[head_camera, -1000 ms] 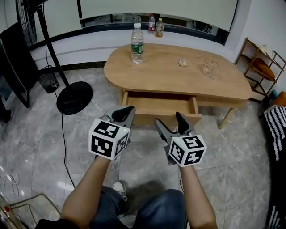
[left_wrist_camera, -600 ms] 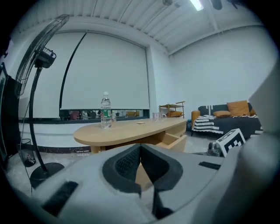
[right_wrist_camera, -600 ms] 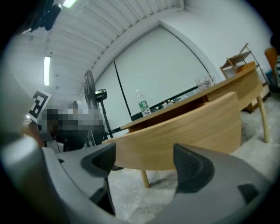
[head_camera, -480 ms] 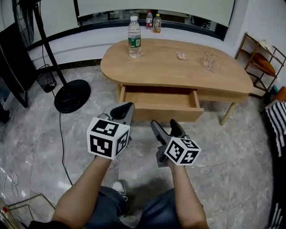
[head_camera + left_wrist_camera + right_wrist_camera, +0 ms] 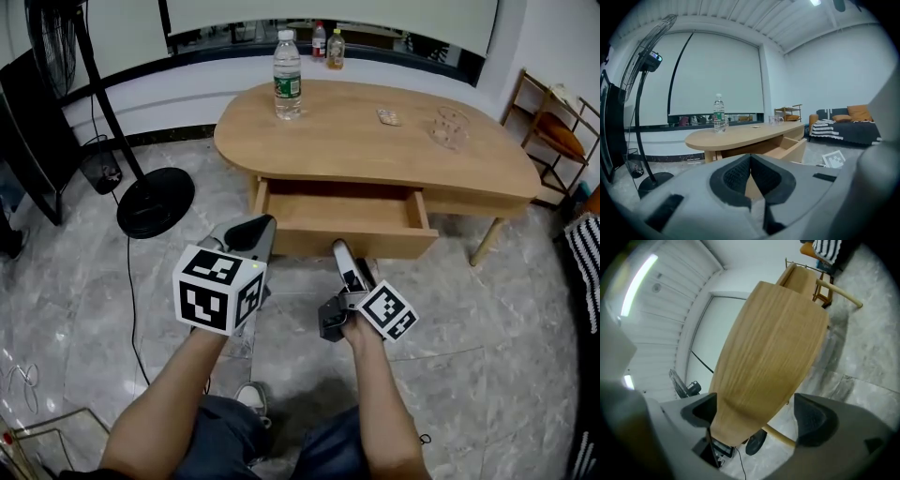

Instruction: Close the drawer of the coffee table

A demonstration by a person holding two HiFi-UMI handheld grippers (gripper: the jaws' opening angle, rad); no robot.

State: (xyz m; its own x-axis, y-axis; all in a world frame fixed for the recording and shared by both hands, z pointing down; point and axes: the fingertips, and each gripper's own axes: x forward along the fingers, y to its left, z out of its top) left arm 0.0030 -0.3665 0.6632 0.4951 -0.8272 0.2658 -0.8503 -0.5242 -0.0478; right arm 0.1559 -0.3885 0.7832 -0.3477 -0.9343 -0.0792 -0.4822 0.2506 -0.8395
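Left gripper [image 5: 251, 230]: pads shut together, empty, well short of the drawer [image 5: 354, 242], pulled out of the coffee table [image 5: 375, 141] ahead of the tips. Right gripper [image 5: 343, 253]: rolled sideways, jaws just opening to full spread, nothing clamped, drawer front close ahead. Risk: contact on one narrow finger edge, slipping over the front's top, or an off-centre push skewing and jamming the drawer.

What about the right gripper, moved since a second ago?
Yes. Right gripper rolled sideways and sank lower against the drawer front; its jaws have just been opening, nothing between them.

Drawer [image 5: 343, 221] open under coffee table [image 5: 375, 141]; right gripper [image 5: 349, 264] (rolled sideways) near its front, jaws just opening, empty.
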